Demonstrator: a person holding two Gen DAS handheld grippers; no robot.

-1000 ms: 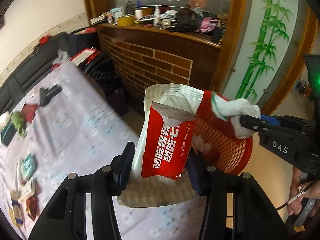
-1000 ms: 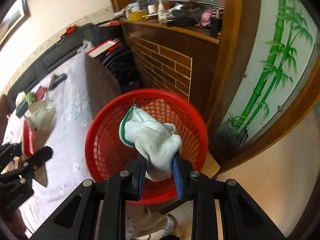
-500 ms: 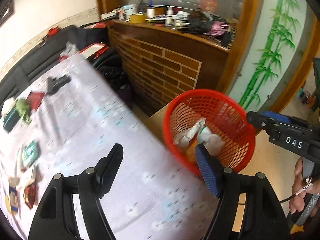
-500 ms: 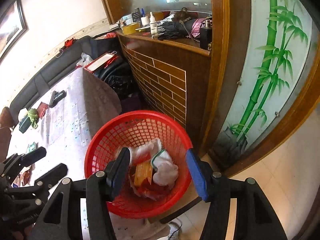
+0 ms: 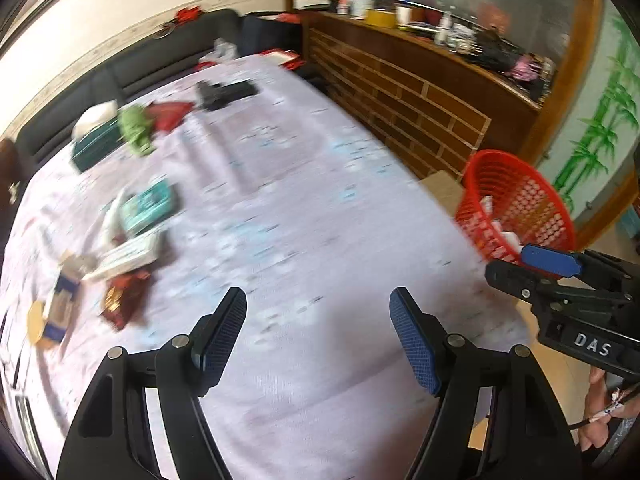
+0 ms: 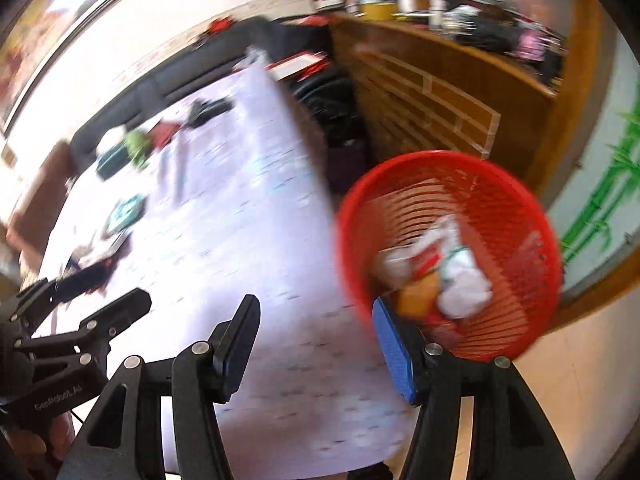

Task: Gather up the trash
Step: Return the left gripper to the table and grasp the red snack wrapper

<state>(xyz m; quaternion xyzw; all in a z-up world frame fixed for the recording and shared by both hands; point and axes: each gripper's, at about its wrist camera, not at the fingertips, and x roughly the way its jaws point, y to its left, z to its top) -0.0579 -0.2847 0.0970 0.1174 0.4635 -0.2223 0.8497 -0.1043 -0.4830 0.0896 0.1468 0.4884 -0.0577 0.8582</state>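
Now both jaws stand wide, empty: left gripper [image 5: 318, 334] and right gripper [image 6: 316, 346] hang over the table [image 5: 304, 208]. Red basket [image 6: 516, 216] sits just off the table's edge, handy for drops. Remaining litter, including a red wrapper [image 5: 122, 300], lies across the table, well apart from the basket.

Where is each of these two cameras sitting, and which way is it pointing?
Left wrist: on the left gripper, looking down over the cloth-covered table and its litter; the right gripper and a hand show at right.
Right wrist: on the right gripper, looking down at the table edge and red basket; the left gripper shows at left.
Shared: table, basket, brick-patterned counter.
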